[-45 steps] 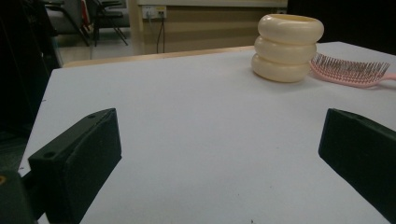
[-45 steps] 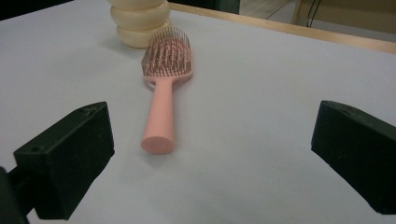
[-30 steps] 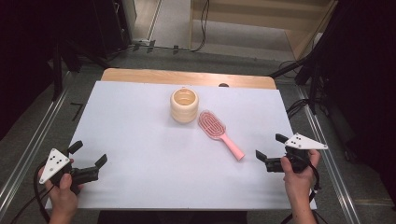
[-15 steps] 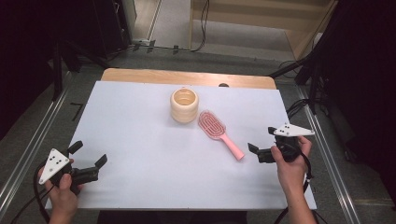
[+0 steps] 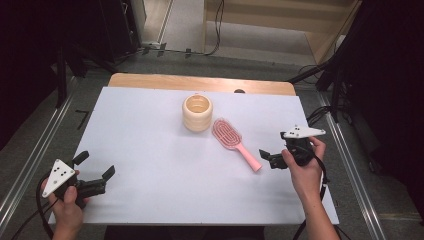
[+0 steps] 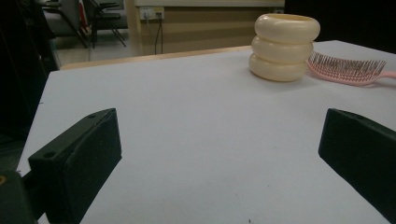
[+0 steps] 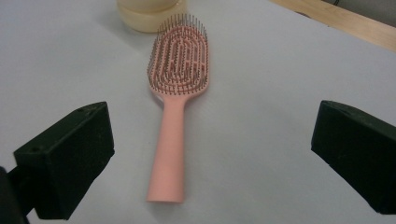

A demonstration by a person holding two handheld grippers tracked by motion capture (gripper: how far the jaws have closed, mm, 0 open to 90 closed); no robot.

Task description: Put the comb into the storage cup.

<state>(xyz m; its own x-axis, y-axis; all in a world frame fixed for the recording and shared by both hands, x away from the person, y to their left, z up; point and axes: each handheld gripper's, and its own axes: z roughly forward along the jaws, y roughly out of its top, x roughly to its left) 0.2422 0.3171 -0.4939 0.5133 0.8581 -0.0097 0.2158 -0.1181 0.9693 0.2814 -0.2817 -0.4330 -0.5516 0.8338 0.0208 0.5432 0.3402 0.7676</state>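
A pink hairbrush [image 5: 235, 142] lies bristles up on the white table [image 5: 150, 150], its handle pointing toward the near right. Just behind its head stands a cream ribbed cup [image 5: 197, 113] of three stacked rings. My right gripper [image 5: 268, 158] is open just right of the handle's end, not touching it. In the right gripper view the hairbrush [image 7: 175, 107] lies between the spread jaws of that gripper [image 7: 212, 135], with the cup [image 7: 149, 14] beyond. My left gripper [image 5: 96, 166] rests open at the near left, holding nothing. Its own view shows the left gripper [image 6: 224, 140], the cup [image 6: 285, 46] and the brush [image 6: 348, 70] far off.
A wooden strip [image 5: 200, 82] runs along the table's far edge. Metal rails [image 5: 30, 160] flank both sides of the table, and cables lie on the floor [image 5: 215, 30] behind it. Bare white surface spans between the two grippers.
My right gripper has moved left and forward across the table, up to the end of the brush handle. The left gripper, brush and cup have stayed put.
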